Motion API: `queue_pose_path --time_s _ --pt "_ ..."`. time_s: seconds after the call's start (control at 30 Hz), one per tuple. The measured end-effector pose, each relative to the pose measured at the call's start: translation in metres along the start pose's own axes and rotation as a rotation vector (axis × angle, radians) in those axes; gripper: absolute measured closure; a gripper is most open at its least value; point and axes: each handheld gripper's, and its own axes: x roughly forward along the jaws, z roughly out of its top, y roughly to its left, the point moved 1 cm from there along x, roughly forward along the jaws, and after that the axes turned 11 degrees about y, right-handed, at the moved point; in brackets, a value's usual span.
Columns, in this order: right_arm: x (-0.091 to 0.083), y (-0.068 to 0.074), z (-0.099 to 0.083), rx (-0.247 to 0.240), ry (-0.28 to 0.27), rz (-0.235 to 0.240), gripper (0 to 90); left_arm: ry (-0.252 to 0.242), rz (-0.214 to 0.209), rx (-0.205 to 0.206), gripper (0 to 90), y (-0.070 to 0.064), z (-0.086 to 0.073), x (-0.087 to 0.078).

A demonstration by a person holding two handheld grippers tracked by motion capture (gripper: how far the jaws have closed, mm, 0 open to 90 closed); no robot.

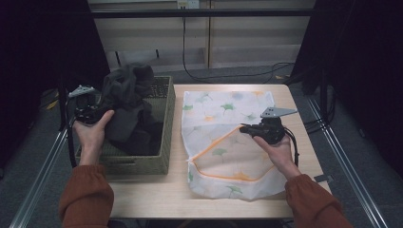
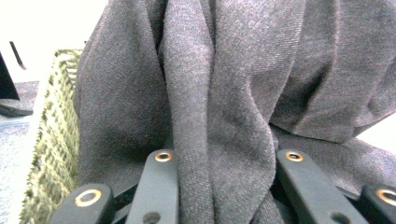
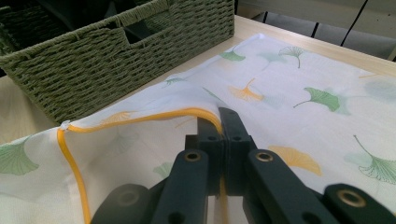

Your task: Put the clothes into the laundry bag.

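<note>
At the far left of the high view, the left claw (image 1: pixel 90 113) is clamped on a dark grey garment (image 1: pixel 126 102), a thick fold of the cloth pinched between its jaws as the left gripper view shows. The garment is bunched and lifted, its bulk rising above the woven green basket (image 1: pixel 164 124) and trailing down into it. The basket sits on the left part of the bench (image 1: pixel 166 197), long side running away from the person. Just right of it lies a white leaf-printed bag (image 1: pixel 223 111), long axis also running away, its orange-trimmed opening (image 1: pixel 209 142) toward the person. The right claw (image 1: pixel 244 128) is closed on that orange edge, holding the mouth raised.
</note>
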Motion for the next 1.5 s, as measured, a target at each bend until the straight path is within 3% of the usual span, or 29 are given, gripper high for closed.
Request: queue_pose_path --time_s 0.4,0.77,1.1,1.5 --pt "-0.001 0.001 0.000 -0.004 -0.002 0.005 88.8 -0.072 -0.010 0.026 71.4 0.002 0.008 -0.021" --pt "-0.001 0.001 0.000 -0.007 -0.004 0.011 88.8 -0.150 0.000 0.056 71.5 -0.001 0.028 -0.050" --pt "-0.002 0.001 0.000 -0.008 -0.003 0.012 88.8 -0.230 -0.028 0.052 71.6 -0.002 0.029 -0.067" --pt "-0.002 0.001 0.000 -0.008 -0.003 0.011 88.9 -0.289 -0.040 0.090 71.5 -0.009 0.035 -0.082"
